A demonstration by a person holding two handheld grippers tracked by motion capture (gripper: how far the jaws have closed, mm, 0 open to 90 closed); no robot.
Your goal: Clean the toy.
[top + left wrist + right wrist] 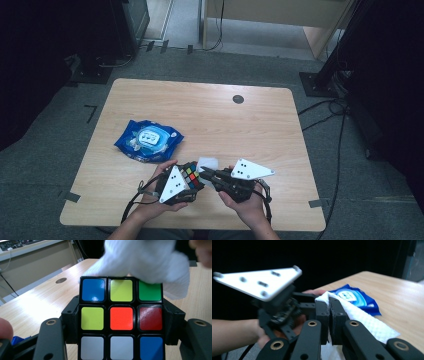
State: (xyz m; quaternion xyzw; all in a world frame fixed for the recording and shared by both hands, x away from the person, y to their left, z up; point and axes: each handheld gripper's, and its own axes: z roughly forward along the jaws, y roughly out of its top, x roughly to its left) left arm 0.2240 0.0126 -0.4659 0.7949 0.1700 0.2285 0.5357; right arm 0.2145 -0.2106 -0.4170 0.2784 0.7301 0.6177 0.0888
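On the wooden table [210,120], a blue pack of wet wipes [148,140] is seen toward the left, at about ten o'clock from the hands, lying flat and well apart from them. Near the table's front edge, the left gripper [186,181] is held in the person's left hand [152,202], and a colour cube [191,175] is clamped between its jaws. In the left gripper view, the cube [121,318] is seen gripped on its two sides by the black jaws, with a face of blue, yellow, green, red, orange and white squares turned to the camera. A white wipe [150,262] is laid against the cube's top edge at twelve o'clock, draped over the green corner square. Just to the right in the high view, the right gripper [206,173] is held in the right hand [247,207] and pointed at nine o'clock toward the cube, with the wipe [208,164] seen at its tip. In the right gripper view, the jaws are seen pressed tight together on the wipe [367,323], which trails off to the right, the wet wipes pack [355,298] lying beyond it.
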